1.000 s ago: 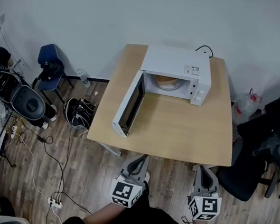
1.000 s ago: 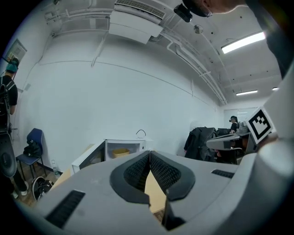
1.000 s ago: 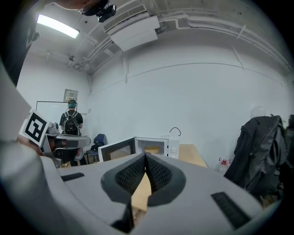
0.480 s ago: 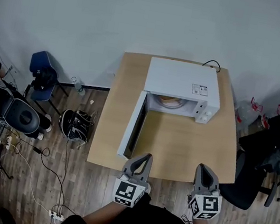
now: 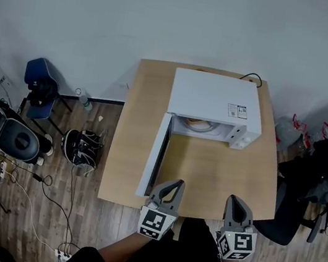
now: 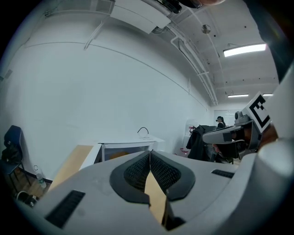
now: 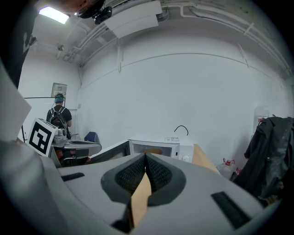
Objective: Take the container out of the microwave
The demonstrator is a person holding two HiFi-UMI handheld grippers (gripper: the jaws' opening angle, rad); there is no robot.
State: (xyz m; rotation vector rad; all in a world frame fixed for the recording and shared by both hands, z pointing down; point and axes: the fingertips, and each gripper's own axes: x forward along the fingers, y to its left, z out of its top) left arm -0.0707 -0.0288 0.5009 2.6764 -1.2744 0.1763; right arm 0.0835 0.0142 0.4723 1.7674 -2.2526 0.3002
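While the microwave [image 5: 216, 102] stands at the desk's [image 5: 139, 129] 12 o'clock edge, its door [image 5: 155, 154] hangs open toward 7 o'clock, and the container [image 5: 199, 124] sits inside. A blue chair [image 5: 40, 77] stands off at 9 o'clock. The left gripper [image 5: 174, 184] and right gripper [image 5: 234, 200] hover at 6 o'clock, jaws closed, empty.

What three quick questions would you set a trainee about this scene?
1. True or false: the door of the microwave stands open.
2. Where is the container? A: on the table. B: inside the microwave. C: on the floor.
3. Fill in: the jaws of the left gripper and of the right gripper are both ____, with nothing between them.

Key: 1 true. 2 B. 3 shut.
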